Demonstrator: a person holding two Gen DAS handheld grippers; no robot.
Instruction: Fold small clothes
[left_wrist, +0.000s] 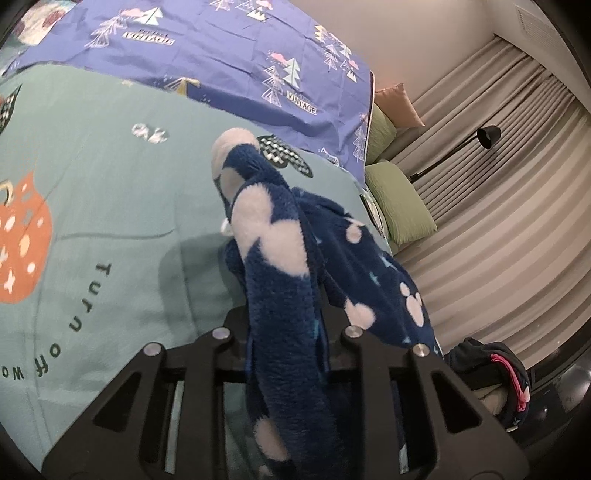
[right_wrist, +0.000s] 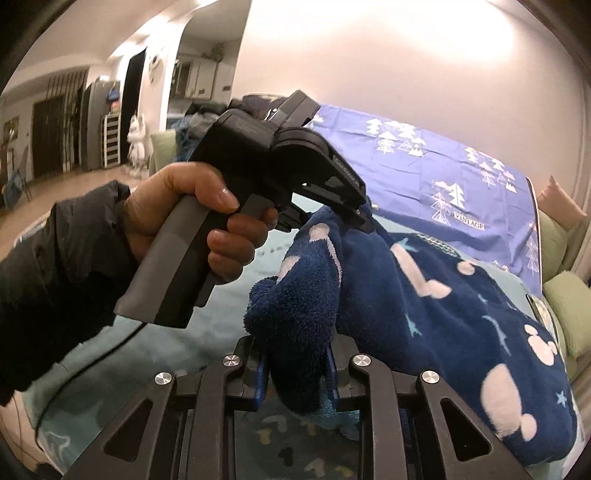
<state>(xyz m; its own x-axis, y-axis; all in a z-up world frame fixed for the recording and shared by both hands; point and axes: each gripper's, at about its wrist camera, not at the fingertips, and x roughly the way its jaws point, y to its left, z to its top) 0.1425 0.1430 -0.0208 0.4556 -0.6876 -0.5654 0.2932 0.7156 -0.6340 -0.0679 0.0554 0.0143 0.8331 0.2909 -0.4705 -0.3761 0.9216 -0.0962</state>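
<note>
Fingers of your left gripper (left_wrist: 284, 332) are clamped on a bunched fold of the blue fleece garment (left_wrist: 280, 280), and the fingers of your right gripper (right_wrist: 295, 373) are pinched on another thick wad of the same garment (right_wrist: 424, 295). No earlier picture is given, so only the grip itself can be told.

From the right wrist view, your left hand (right_wrist: 192, 225) holds the other gripper's handle up and to the left of the garment, with its tip buried in the fleece at the top edge. The garment hangs between the two grips, lifted off the teal bedspread (left_wrist: 110, 206) rather than lying flat on it. Most of its bulk droops to the right of your right gripper, toward the green cushions (left_wrist: 402, 206).

You hold it by two separate points, most likely to let the cloth fall open under its own weight so it can be spread before folding. Both grips have taken thick bunches, not single edges, so the shape may stay crumpled when you lay it down.

Beyond the garment lies a purple sheet with tree prints (left_wrist: 229, 62). A dark bundle with pink trim (left_wrist: 495, 373) sits to the garment's right, probably more clothes waiting.
</note>
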